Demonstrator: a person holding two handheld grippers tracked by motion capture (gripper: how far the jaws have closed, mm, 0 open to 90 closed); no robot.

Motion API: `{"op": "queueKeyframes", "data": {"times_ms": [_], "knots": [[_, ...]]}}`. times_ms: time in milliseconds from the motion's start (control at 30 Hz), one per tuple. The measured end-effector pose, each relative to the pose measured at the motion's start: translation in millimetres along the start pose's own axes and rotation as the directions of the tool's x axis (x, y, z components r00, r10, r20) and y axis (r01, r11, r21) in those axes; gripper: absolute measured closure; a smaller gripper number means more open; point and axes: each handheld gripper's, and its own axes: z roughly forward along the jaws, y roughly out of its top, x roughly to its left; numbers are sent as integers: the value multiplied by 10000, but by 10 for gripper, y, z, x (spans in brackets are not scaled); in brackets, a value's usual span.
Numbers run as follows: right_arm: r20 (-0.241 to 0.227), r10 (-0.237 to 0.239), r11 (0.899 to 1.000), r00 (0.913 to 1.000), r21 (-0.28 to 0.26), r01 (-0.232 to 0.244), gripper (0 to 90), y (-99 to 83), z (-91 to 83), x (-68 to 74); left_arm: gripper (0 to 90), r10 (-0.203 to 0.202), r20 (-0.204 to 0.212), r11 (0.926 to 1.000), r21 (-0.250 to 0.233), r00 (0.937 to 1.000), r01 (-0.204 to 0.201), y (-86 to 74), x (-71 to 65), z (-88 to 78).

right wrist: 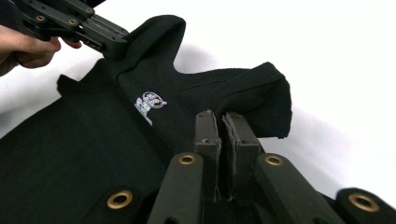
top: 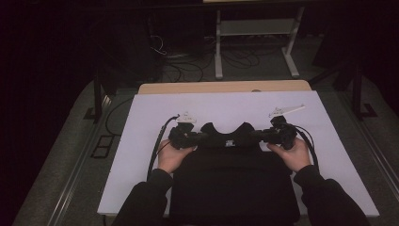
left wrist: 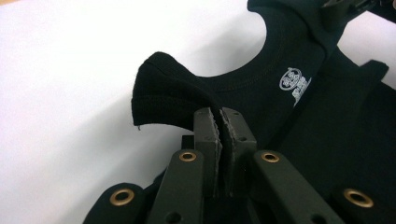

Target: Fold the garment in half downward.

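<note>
High view: lying flat on a white table (top: 141,155), a black garment (top: 233,183), collar end farthest from the person. Clamping one shoulder corner each, the left gripper (top: 200,137) and the right gripper (top: 256,134), both pointing inward and lifting the neckline a little off the sheet. Showing near the collar, a small white label (top: 229,142), too small to read here.

Left gripper view: pinching a fold of ribbed black fabric, the left gripper (left wrist: 219,114) with jaws nearly touching. Sitting below the curved neckline, the label (left wrist: 295,83), a round white emblem with slanted writing, not legible.

Right gripper view: gripping the other shoulder of the garment (right wrist: 210,93), the right gripper (right wrist: 220,116), jaws pressed close on cloth. Showing again, the label (right wrist: 150,103), letters blurred. Holding the far shoulder, the left gripper (right wrist: 105,39).
</note>
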Motion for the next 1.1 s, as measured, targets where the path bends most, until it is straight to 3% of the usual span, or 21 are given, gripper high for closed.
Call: {"op": "queueKeyframes", "data": {"times_ms": [367,567,700,1100], "knots": [[-71,126,9999,9999,87,-125,833,-103,-40,26,844,-22,184,10000,-59,9998,23,-89,-73,-59],[-169,187,9997,9997,132,-185,833,-149,-66,52,842,-524,512,9985,-145,9973,532,-183,-79,-32],[-202,156,9993,9997,335,-150,833,-205,-44,78,842,-580,669,9982,-99,9961,588,-210,-103,-42],[-410,73,9980,9991,628,-47,833,-324,-53,199,842,-445,830,9990,-10,9956,447,-259,-199,-96]]}}
